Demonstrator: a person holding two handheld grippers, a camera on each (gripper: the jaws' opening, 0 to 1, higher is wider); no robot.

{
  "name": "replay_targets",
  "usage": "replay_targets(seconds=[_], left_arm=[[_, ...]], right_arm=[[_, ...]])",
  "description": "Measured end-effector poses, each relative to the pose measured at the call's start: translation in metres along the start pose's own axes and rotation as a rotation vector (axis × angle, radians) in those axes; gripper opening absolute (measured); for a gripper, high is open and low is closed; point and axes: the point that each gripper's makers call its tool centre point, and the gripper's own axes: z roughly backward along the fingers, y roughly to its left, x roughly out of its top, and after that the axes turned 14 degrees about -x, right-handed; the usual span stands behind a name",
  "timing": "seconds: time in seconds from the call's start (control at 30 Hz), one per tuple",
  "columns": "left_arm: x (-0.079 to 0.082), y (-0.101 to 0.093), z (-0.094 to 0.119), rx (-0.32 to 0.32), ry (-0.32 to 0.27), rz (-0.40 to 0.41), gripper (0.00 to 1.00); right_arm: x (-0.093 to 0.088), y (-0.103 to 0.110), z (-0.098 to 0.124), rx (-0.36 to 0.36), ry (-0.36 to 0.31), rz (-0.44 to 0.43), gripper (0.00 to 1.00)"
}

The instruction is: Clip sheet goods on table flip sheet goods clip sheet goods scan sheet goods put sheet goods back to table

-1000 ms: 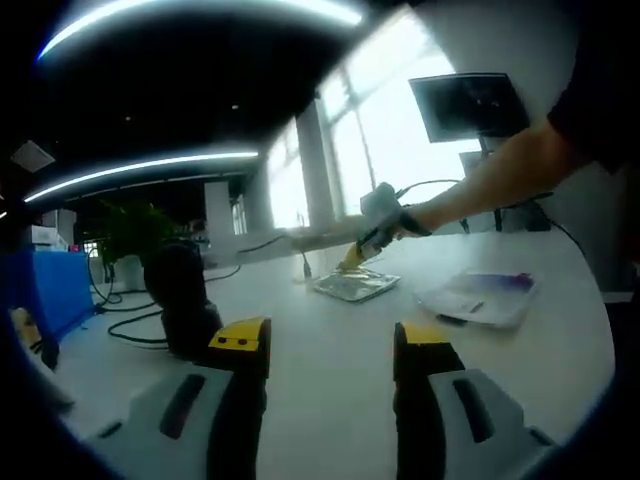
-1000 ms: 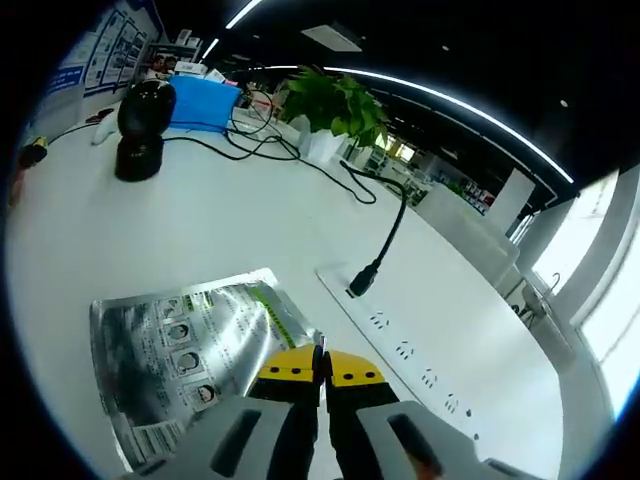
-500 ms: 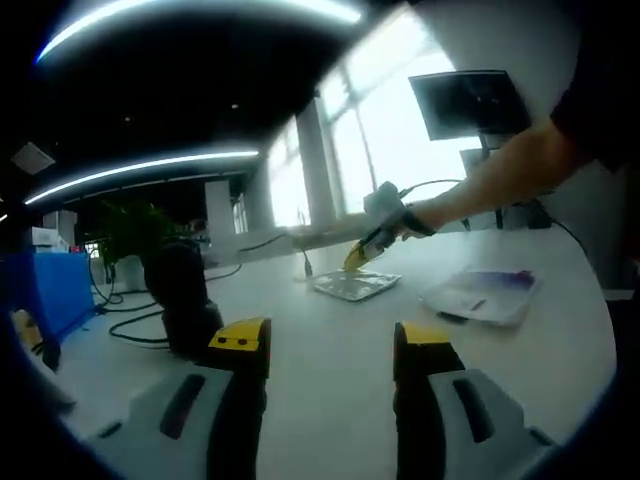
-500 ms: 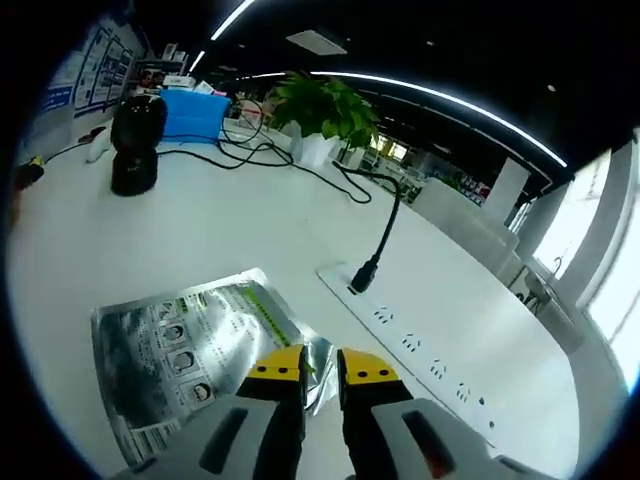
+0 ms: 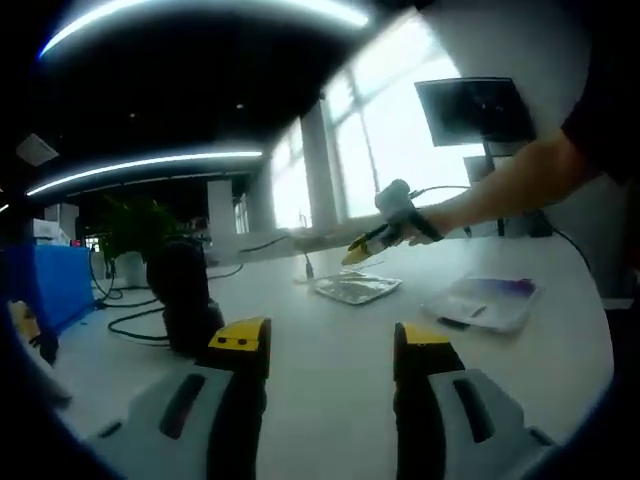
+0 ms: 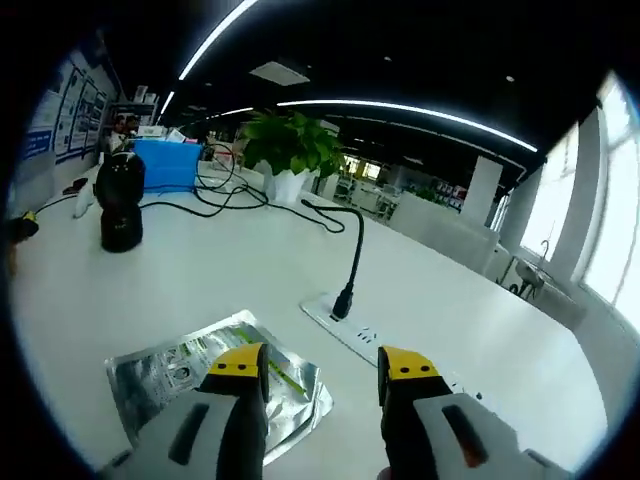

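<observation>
The silver sheet pack (image 6: 215,385) is seen flat on the desk (image 6: 250,270), just below the spread right claw (image 6: 313,365). The left claw (image 5: 331,345) is spread, holding nothing. Risk judged: thin foil may slide when clipped flat.

- A silver foil pouch (image 6: 215,380) lies flat on the white table (image 6: 200,270), printed side up: a column of small pictures, green lettering and a barcode near one edge.
- In the left gripper view the same pouch (image 5: 356,288) shows far off as a thin shiny sheet lying flat.
- A second sheet pack (image 5: 482,300), clear with a purple patch, lies flat near it.
</observation>
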Motion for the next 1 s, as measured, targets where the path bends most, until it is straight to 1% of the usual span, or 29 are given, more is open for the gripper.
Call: replay_targets(seconds=[0.07, 0.3, 0.6, 0.67, 0.7, 0.73, 0.8, 0.9, 1.0], left_arm=[[0.0, 0.0, 0.0, 0.001, 0.001, -0.003, 0.43], [0.0, 0.002, 0.001, 0.011, -0.003, 0.012, 0.43], [-0.001, 0.003, 0.001, 0.018, 0.005, 0.01, 0.44], [-0.002, 0.003, 0.001, 0.02, 0.009, 0.015, 0.44], [-0.003, 0.003, 0.001, 0.022, 0.014, 0.021, 0.44], [-0.004, 0.004, 0.001, 0.024, 0.019, 0.027, 0.44], [-0.006, 0.004, 0.001, 0.029, 0.023, 0.035, 0.45], [-0.005, 0.003, 0.001, 0.027, 0.019, 0.038, 0.46], [-0.004, 0.002, 0.001, 0.021, 0.019, 0.033, 0.45]], right_arm=[[0.007, 0.009, 0.015, 0.005, -0.026, -0.059, 0.41], [0.008, 0.011, 0.048, 0.001, -0.037, -0.082, 0.43], [0.029, 0.01, 0.087, -0.035, -0.104, -0.207, 0.38], [0.03, 0.009, 0.093, -0.034, -0.11, -0.214, 0.38], [0.031, 0.01, 0.096, -0.036, -0.116, -0.204, 0.38], [0.031, 0.01, 0.099, -0.036, -0.12, -0.175, 0.37], [0.031, 0.009, 0.103, -0.034, -0.123, -0.175, 0.37], [0.031, 0.015, 0.118, -0.021, -0.14, -0.172, 0.37], [0.029, 0.022, 0.132, -0.006, -0.155, -0.187, 0.37]])
